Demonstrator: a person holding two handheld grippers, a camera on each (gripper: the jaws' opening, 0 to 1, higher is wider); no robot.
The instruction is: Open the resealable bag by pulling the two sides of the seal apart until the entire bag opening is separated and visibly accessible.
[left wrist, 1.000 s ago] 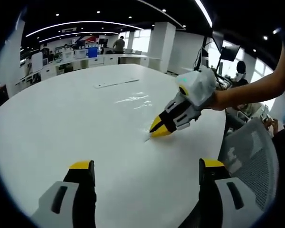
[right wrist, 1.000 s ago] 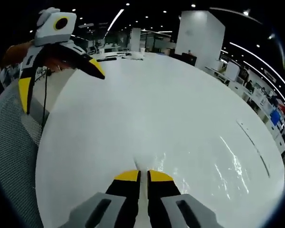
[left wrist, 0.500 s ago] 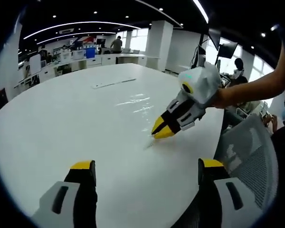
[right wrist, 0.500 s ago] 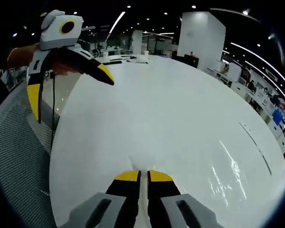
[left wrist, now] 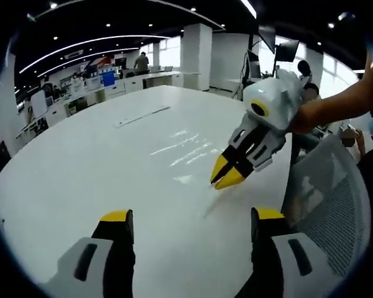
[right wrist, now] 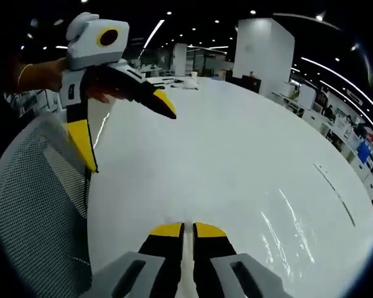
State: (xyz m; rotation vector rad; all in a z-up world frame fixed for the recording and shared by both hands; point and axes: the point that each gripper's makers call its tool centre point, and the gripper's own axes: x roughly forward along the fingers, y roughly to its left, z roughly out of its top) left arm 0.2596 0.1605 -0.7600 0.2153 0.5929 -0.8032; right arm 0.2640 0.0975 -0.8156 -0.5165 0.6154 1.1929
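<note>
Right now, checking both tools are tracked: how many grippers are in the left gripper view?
2. The left gripper rises from the bottom, jaws wide apart; the right gripper comes in from the right above the white table, jaws together.

- i'm looking across a big white table [left wrist: 81, 167] with a glossy top that catches streaks of ceiling light.
- a grey mesh office chair [left wrist: 336, 211] sits against the table's edge; in the right gripper view its mesh back [right wrist: 37, 205] is at the lower left.
- a thick white square pillar [left wrist: 196, 56] stands beyond the table, with bright windows [left wrist: 165, 56] next to it.
- rows of desks [left wrist: 87, 93] run along the far side.
- the ceiling is dark, with long curved light strips [left wrist: 81, 43] and small round spotlights [right wrist: 169, 9].
- a dark monitor [left wrist: 286, 49] hangs up high.
</note>
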